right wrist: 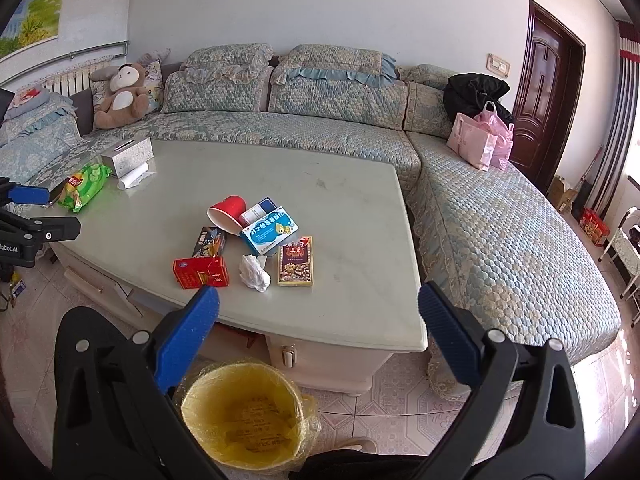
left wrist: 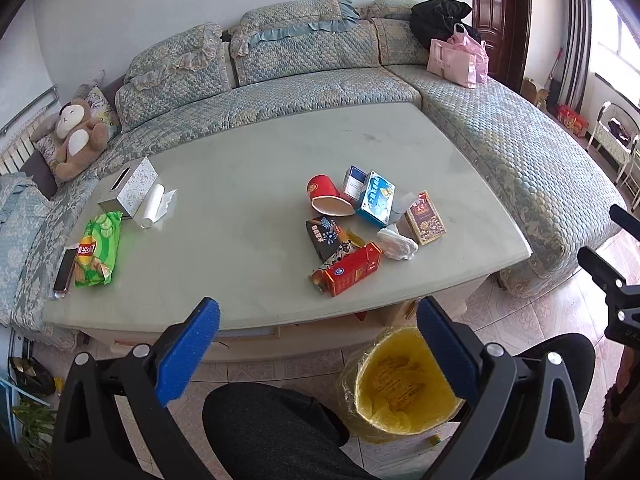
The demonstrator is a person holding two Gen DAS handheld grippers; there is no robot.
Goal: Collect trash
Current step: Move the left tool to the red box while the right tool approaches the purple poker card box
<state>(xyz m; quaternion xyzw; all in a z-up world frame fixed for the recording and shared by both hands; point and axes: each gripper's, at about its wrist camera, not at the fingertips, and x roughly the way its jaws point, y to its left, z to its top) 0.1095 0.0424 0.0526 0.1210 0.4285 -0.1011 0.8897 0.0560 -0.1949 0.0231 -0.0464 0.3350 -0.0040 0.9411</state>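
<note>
A heap of litter lay near the front right part of the pale table (left wrist: 240, 184): a tipped red cup (left wrist: 326, 196), a blue box (left wrist: 375, 199), a red box (left wrist: 352, 269), a dark packet (left wrist: 326, 236), a brown box (left wrist: 425, 218) and a crumpled tissue (left wrist: 397, 243), all touching or just beside one another. At the far left end sat a tissue box (left wrist: 129, 186), a white roll (left wrist: 152, 206), a green crisp bag (left wrist: 97, 250) and a phone (left wrist: 65, 270), well apart from the heap. A quilted corner sofa (left wrist: 304, 92) wrapped round the table, with a stuffed bear (left wrist: 78, 136) and pink bags (left wrist: 460, 58) on it; the floor was tiled. Below the table's front edge stood a bin (right wrist: 242, 416) lined with a yellow bag, beside the person's dark-trousered knee (left wrist: 264, 424); whether the bin held anything was unclear. The left gripper (left wrist: 318, 344) and right gripper (right wrist: 318, 320) both hung short of the table with jaws wide apart, holding nothing.
</note>
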